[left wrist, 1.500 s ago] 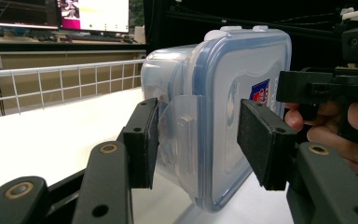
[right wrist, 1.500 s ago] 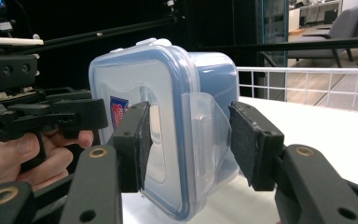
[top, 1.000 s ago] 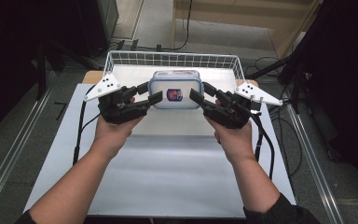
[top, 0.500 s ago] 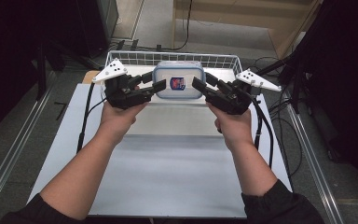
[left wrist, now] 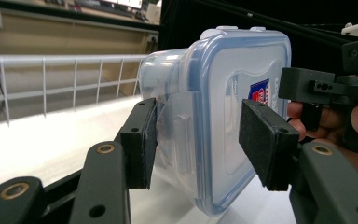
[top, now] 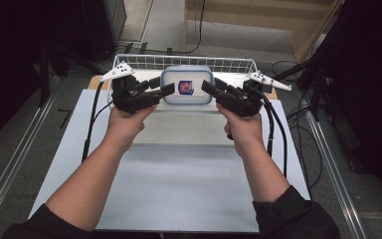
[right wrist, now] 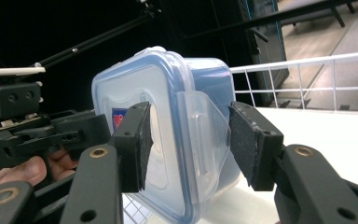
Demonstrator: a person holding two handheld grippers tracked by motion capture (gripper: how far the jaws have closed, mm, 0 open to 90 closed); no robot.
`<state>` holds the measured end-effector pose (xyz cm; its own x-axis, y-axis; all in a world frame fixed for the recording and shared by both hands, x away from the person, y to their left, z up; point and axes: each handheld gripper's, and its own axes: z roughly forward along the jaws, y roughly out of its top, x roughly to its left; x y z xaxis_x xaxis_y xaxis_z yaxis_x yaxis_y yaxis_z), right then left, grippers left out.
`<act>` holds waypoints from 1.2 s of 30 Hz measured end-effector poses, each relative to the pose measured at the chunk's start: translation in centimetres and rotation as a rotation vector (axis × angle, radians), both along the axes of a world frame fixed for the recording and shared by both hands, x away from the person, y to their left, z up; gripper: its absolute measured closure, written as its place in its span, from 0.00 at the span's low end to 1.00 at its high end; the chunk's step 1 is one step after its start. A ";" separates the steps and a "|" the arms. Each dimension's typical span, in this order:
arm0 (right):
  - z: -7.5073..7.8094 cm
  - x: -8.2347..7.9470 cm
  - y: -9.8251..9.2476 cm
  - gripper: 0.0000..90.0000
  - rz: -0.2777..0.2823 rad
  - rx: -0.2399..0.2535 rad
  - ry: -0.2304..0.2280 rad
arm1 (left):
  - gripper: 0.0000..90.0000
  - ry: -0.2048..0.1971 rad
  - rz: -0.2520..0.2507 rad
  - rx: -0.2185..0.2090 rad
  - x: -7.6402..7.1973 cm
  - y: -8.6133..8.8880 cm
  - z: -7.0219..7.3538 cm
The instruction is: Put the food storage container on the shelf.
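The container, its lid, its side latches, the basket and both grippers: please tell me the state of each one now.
Container: level, between the two grippers, above the basket.
Lid: on the container.
Side latches: folded down.
Wire basket: upright on the table.
Left gripper: open, jaws astride one latch.
Right gripper: open, jaws astride the opposite latch.
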<state>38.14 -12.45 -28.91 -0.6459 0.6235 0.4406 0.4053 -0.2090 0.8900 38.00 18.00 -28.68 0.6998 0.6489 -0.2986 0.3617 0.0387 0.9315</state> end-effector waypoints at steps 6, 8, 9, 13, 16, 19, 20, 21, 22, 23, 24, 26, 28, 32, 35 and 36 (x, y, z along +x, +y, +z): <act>-0.2 0.4 0.0 0.57 -0.008 0.007 0.070 | 0.54 0.068 0.000 -0.022 0.6 0.0 -0.4; -0.3 0.6 -0.1 0.57 -0.008 0.019 0.087 | 0.54 0.079 0.003 -0.032 0.7 0.1 -0.4; -0.3 0.7 -0.1 0.57 -0.006 0.026 0.096 | 0.54 0.088 0.005 -0.042 0.8 0.2 -0.4; -0.6 1.3 0.0 0.56 0.002 0.034 0.140 | 0.56 0.110 0.023 -0.068 1.1 0.3 -0.3; -0.8 1.8 0.2 0.55 0.008 0.032 0.168 | 0.56 0.125 0.033 -0.076 1.4 0.4 -0.2; -0.8 2.3 0.1 0.55 0.017 0.032 0.187 | 0.56 0.147 0.031 -0.076 1.7 0.4 -0.1; -0.8 2.4 0.1 0.55 0.024 0.034 0.195 | 0.56 0.156 0.032 -0.079 1.8 0.4 0.0; -0.7 2.6 0.0 0.55 0.026 0.032 0.209 | 0.56 0.169 0.034 -0.077 2.0 0.4 0.1; -0.6 2.7 0.0 0.55 0.031 0.029 0.219 | 0.56 0.175 0.033 -0.075 2.1 0.4 0.2; -0.5 2.8 0.0 0.55 0.034 0.025 0.226 | 0.56 0.190 0.034 -0.081 2.2 0.4 0.2; -0.4 3.0 0.0 0.55 0.037 0.024 0.233 | 0.56 0.195 0.035 -0.080 2.3 0.4 0.3; -0.3 3.2 -0.1 0.55 0.044 0.016 0.246 | 0.56 0.218 0.034 -0.091 2.5 0.5 0.3; -0.2 3.5 -0.2 0.55 0.051 0.016 0.260 | 0.57 0.231 0.032 -0.095 2.6 0.5 0.4; -0.2 4.0 -0.4 0.55 0.062 0.035 0.298 | 0.57 0.265 0.033 -0.098 3.0 0.5 0.5; -0.2 4.3 -0.5 0.55 0.063 0.040 0.312 | 0.57 0.282 0.034 -0.089 3.2 0.3 0.7; -0.2 4.4 -0.5 0.55 0.065 0.042 0.320 | 0.57 0.288 0.033 -0.091 3.3 0.3 0.7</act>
<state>42.54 -12.98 -29.10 -0.5085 0.5627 0.6518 0.6766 -0.2071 0.7066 41.33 18.34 -27.97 0.5567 0.6313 -0.5400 0.6079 0.1335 0.7827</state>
